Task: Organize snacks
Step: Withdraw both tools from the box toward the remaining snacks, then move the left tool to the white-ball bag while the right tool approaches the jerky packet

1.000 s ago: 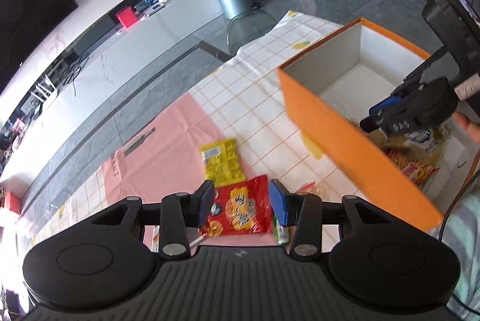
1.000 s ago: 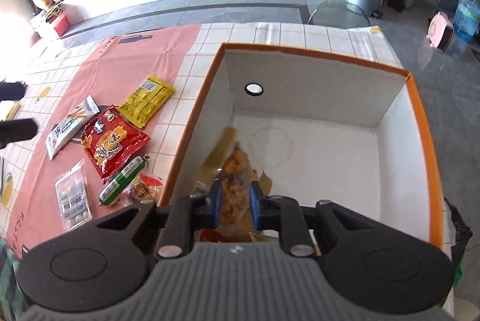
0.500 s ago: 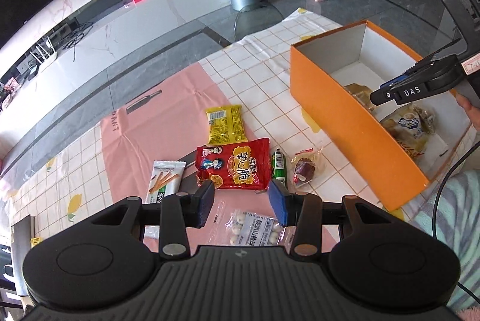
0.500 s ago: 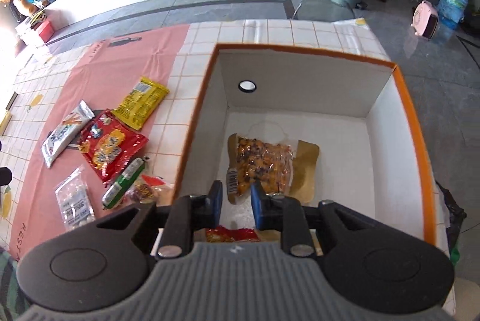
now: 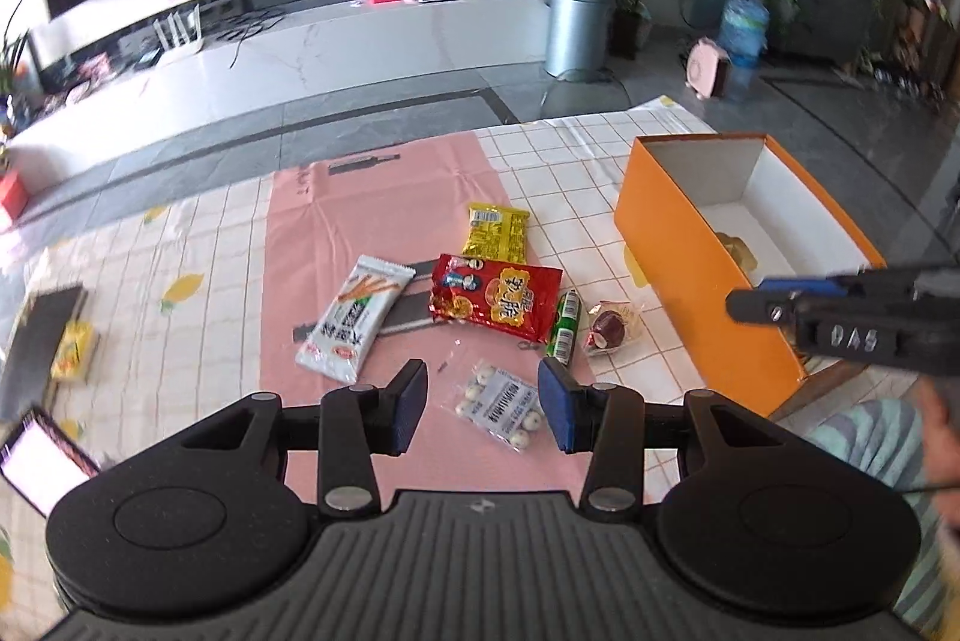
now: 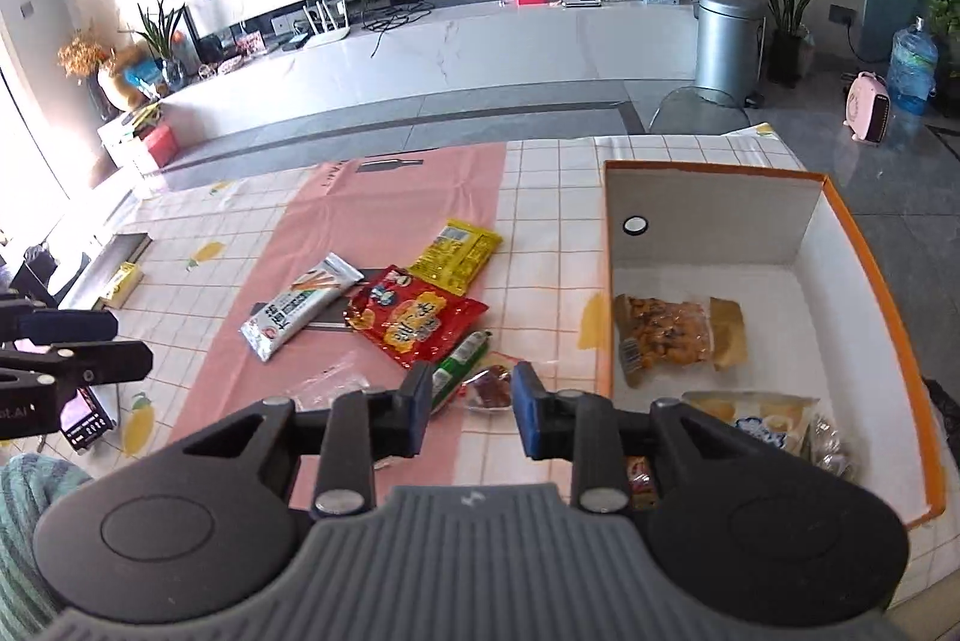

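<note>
The left hand-held gripper (image 5: 483, 410) hovers above the table (image 5: 198, 245) with its fingers spread and nothing between them. Just under the gap lies a clear bag (image 5: 499, 404) of small round candies, flat on the pink mat (image 5: 360, 197). The right hand-held gripper (image 6: 472, 410) is also spread and empty. It hangs near the left wall of the orange box (image 6: 870, 257), and under its gap there is a wrapped dark sweet (image 6: 489, 389) beside a green stick pack (image 6: 461, 362).

Further out on the mat lie a red bag (image 5: 495, 296), a yellow bag (image 5: 497, 232) behind it, and a white stick pack (image 5: 354, 317) to the left. Inside the box there is already a pack of orange snacks (image 6: 666, 335) and, nearer to the camera, a white and blue pack (image 6: 762, 425). So the task seems to be partly done, with six snacks left on the table.

All these packs look light and soft, and the film is probably slippery. The clear bag is thin and lies flat, so a pinch on its edge or seam should hold better than a pinch on the loose candies, which may roll aside. The red bag looks puffy and its content may be brittle, so it is safer to take it by a corner seam with little force.
</note>
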### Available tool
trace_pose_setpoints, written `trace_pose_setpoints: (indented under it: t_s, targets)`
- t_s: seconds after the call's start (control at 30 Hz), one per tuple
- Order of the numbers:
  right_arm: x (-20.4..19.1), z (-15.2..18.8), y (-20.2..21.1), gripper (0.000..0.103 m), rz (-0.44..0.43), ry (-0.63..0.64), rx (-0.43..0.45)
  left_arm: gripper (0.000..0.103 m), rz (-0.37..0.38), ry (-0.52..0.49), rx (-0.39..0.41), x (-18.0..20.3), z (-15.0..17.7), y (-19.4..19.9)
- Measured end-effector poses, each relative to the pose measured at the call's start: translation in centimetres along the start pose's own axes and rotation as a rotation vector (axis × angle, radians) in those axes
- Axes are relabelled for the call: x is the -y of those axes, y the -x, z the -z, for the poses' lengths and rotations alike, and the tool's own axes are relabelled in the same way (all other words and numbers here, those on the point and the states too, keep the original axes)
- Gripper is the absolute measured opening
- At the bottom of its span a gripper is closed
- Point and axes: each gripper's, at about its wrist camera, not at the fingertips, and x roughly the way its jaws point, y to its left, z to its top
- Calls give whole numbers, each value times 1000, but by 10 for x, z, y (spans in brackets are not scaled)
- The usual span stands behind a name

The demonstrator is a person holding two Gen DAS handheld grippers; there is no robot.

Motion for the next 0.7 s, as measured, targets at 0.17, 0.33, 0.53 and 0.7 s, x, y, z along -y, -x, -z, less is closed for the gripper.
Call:
trace_pose_setpoints:
  t_s: [0.17, 0.33, 0.53, 0.7]
  targets:
    - [-23, 31, 0, 30, 10, -54, 35, 51, 4, 66, 33, 1, 24, 0]
    - [-37, 58, -7, 35, 38, -39, 55, 53, 1, 111, 42, -1, 35, -13]
    - [-41, 65, -24, 37, 70, -22, 19, 65, -4, 156, 31, -6, 36, -28]
    - [-44, 59, -37, 50, 103, 4, 22, 69, 1, 196, -17, -10, 31, -44]
